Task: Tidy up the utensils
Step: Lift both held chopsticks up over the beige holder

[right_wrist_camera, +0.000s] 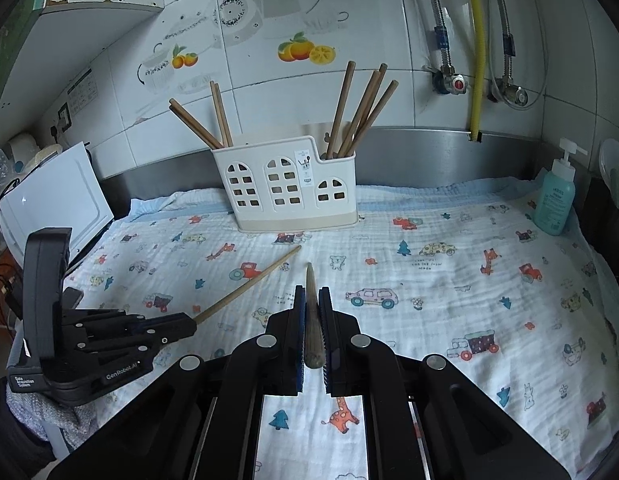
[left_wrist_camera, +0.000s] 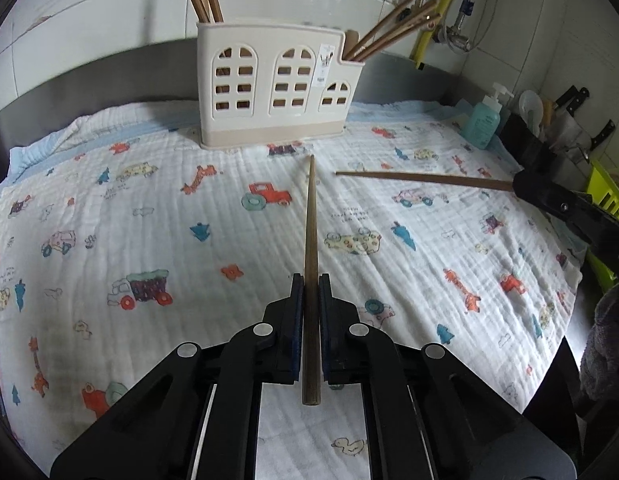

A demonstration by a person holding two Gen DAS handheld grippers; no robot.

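My left gripper (left_wrist_camera: pixel 310 280) is shut on a brown wooden chopstick (left_wrist_camera: pixel 310 240) that points ahead toward the white utensil holder (left_wrist_camera: pixel 277 88). My right gripper (right_wrist_camera: pixel 312 294) is shut on another chopstick (right_wrist_camera: pixel 311 304), also pointing at the holder (right_wrist_camera: pixel 289 188). Each gripper shows in the other's view: the right one at the right edge (left_wrist_camera: pixel 521 186) with its chopstick (left_wrist_camera: pixel 425 179), the left one at the lower left (right_wrist_camera: pixel 191 326) with its chopstick (right_wrist_camera: pixel 249 284). Both are held above the patterned cloth (right_wrist_camera: pixel 449 280). Several chopsticks stand in the holder's left (right_wrist_camera: pixel 213 120) and right (right_wrist_camera: pixel 361 108) compartments.
A teal pump bottle (right_wrist_camera: pixel 555 196) stands at the back right of the cloth. A white board (right_wrist_camera: pixel 57 196) leans at the left. Knives and a green rack (left_wrist_camera: pixel 605 192) sit at the right. A steel backsplash and tiled wall with pipes (right_wrist_camera: pixel 477 48) are behind the holder.
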